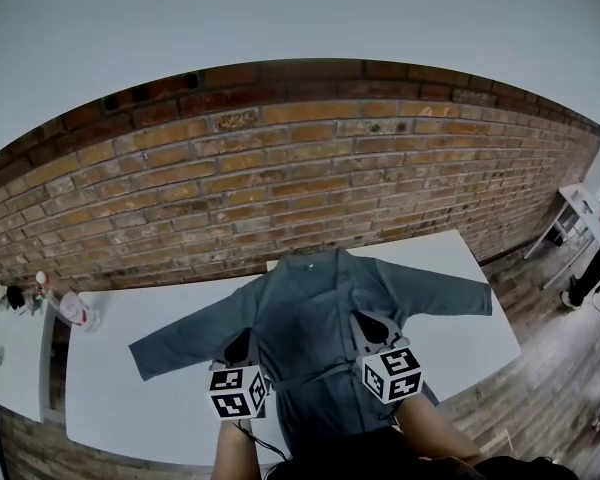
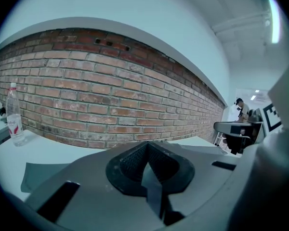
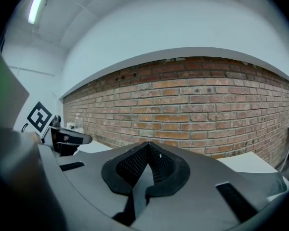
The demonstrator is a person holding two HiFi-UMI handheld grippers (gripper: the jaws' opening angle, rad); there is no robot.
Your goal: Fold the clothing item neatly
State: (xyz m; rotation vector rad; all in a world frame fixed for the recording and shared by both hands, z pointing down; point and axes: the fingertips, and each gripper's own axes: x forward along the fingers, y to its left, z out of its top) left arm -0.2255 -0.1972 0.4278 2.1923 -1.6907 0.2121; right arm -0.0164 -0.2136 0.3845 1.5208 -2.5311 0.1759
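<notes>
Lying spread flat on the white rectangular surface (image 1: 130, 318) (collar toward the red brick wall (image 1: 280, 168)), the grey-blue long-sleeved cloth garment (image 1: 310, 298) sits under the left tongs (image 1: 242, 346) and right tongs (image 1: 372, 328), both clenched empty.

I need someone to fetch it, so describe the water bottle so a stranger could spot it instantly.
Below the brick wall stands a white table with a grey-blue garment spread on it. The water bottle stands at that table's far left corner, near the wall. It is the only clear plastic thing on that table, with a white cap and a red-printed label.
</notes>
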